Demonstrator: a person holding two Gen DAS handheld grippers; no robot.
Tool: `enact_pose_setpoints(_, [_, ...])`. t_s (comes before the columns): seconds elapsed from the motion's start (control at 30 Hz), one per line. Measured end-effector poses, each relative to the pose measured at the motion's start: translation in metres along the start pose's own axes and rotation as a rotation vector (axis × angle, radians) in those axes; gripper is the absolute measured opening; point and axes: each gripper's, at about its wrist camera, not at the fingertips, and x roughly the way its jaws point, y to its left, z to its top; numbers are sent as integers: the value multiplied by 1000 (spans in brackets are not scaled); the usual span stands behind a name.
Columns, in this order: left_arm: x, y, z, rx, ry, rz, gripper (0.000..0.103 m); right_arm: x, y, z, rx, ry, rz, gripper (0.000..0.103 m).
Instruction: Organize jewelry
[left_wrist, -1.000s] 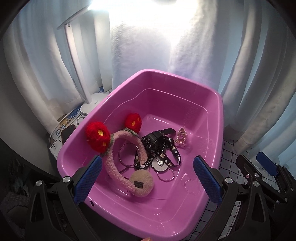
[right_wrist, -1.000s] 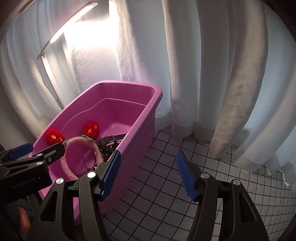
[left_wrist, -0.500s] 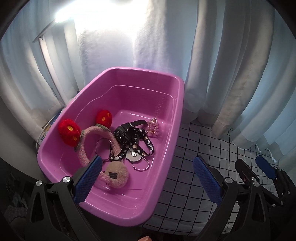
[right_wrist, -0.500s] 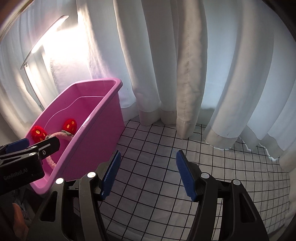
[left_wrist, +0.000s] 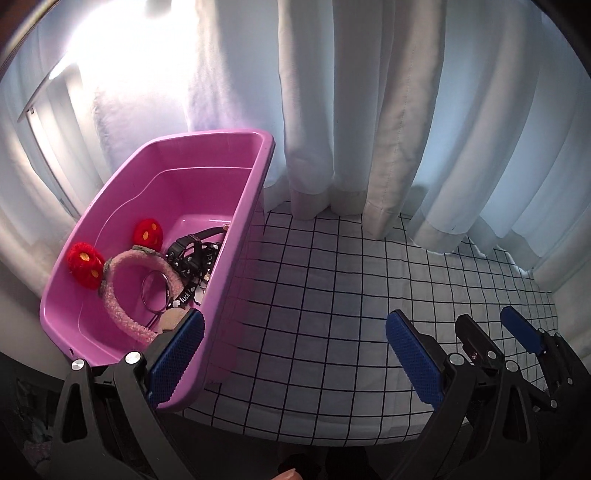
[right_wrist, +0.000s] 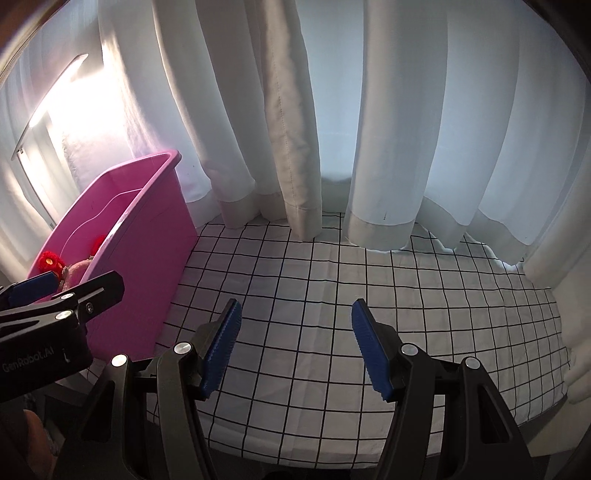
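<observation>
A pink plastic tub (left_wrist: 243, 221) stands at the left on a white checked cloth (left_wrist: 332, 295). In it lie a fuzzy pink headband (left_wrist: 122, 295) with red pompoms (left_wrist: 83, 264), a metal hoop (left_wrist: 157, 291) and a tangle of black straps (left_wrist: 192, 254). My left gripper (left_wrist: 295, 350) is open and empty, to the right of the tub's near corner. My right gripper (right_wrist: 295, 347) is open and empty over the bare cloth; it also shows in the left wrist view (left_wrist: 495, 339). The tub (right_wrist: 147, 236) shows at the left of the right wrist view.
White curtains (right_wrist: 332, 129) hang along the back of the table. A lit lamp bar (right_wrist: 55, 96) stands behind the tub. The cloth's front edge (right_wrist: 332, 458) runs just below the grippers. The left gripper (right_wrist: 55, 306) shows beside the tub.
Both grippers have swung to the right, away from the tub and over the checked cloth. The tub has slid toward the left of both views. Both stay open and empty.
</observation>
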Motion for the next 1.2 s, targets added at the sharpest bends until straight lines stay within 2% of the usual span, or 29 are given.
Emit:
enact_pose_setpoints(0.57, [5, -36, -27, 80, 58, -39, 97, -15, -33, -29, 68, 13, -71, 59])
enact_pose_setpoints(1.2, [5, -41, -30, 80, 67, -41, 97, -18, -38, -35, 84, 14, -80, 59])
